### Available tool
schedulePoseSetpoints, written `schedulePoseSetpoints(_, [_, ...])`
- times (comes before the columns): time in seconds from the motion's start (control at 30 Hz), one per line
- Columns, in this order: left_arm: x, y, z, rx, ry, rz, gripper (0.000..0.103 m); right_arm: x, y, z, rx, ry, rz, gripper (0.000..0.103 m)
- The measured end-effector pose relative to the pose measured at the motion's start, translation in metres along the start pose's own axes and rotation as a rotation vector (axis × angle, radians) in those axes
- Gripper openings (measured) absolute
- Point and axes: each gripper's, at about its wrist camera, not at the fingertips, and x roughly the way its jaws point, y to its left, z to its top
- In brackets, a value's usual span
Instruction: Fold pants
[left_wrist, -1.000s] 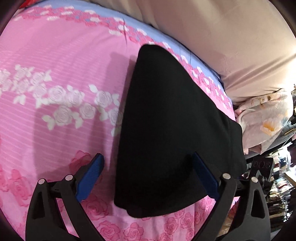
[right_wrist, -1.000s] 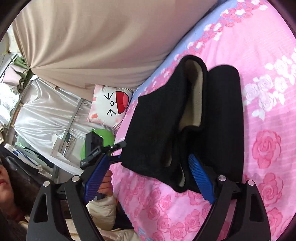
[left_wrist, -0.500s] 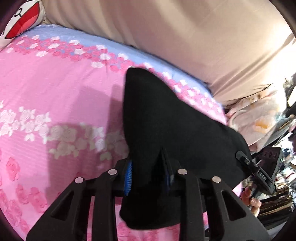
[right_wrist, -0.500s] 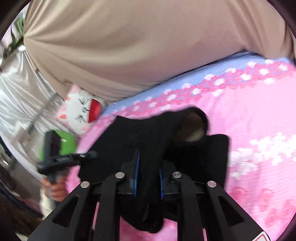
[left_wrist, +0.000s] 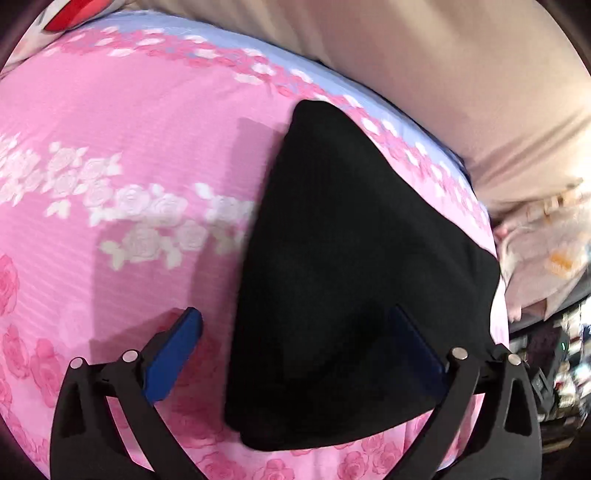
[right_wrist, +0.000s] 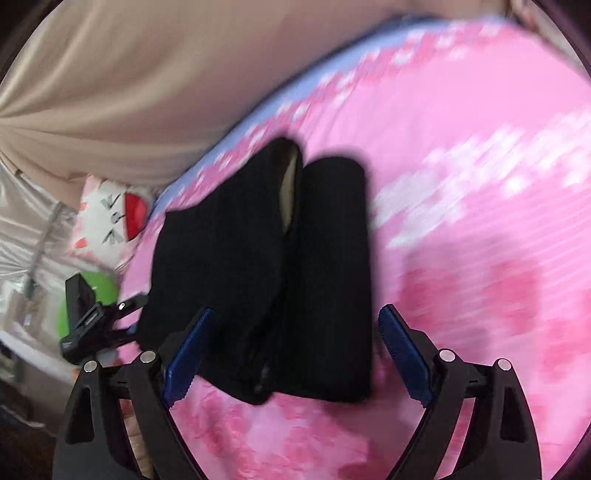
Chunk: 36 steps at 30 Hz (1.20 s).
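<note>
The black pants (left_wrist: 354, 280) lie folded in a compact stack on the pink rose-print bedsheet (left_wrist: 129, 155). In the right wrist view the pants (right_wrist: 273, 266) show two folded layers with a pale lining at the far end. My left gripper (left_wrist: 299, 339) is open and empty, its blue pads spread over the near edge of the pants. My right gripper (right_wrist: 299, 347) is open and empty, its pads straddling the near end of the stack. The left gripper also shows in the right wrist view (right_wrist: 96, 321), at the pants' left edge.
A beige curtain (left_wrist: 443, 74) hangs behind the bed. A white cartoon pillow (right_wrist: 107, 218) and a green object (right_wrist: 96, 291) sit off the bed's left side. A floral cloth (left_wrist: 546, 251) and clutter lie off the right side. The right wrist view is motion-blurred.
Half a second ago both grippers were shut on the pants' fabric. Both have now opened and let go, and the pants lie flat on the bed.
</note>
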Motion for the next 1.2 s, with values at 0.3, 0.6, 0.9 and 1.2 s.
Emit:
schedulePoseSetpoints(0.3, [-0.056, -0.030, -0.007, 0.101, -0.037, -0.012, 0.021, -0.041, 0.049, -0.009, -0.121, -0.105, 0.031, 0.031])
schedulePoseSetpoints(0.6, [-0.063, -0.014, -0.070, 0.117, -0.001, 0.129, 0.045, -0.057, 0.003, -0.067, 0.008, -0.060, -0.069, 0.062])
schedulePoseSetpoints(0.9, [-0.099, -0.075, -0.039, 0.294, -0.282, 0.309, 0.086, -0.029, 0.047, -0.006, -0.203, -0.109, -0.155, 0.080])
schedulePoseSetpoints(1.2, [-0.058, -0.088, -0.040, 0.387, -0.271, 0.465, 0.088, -0.044, 0.101, 0.000, -0.334, -0.220, -0.139, 0.012])
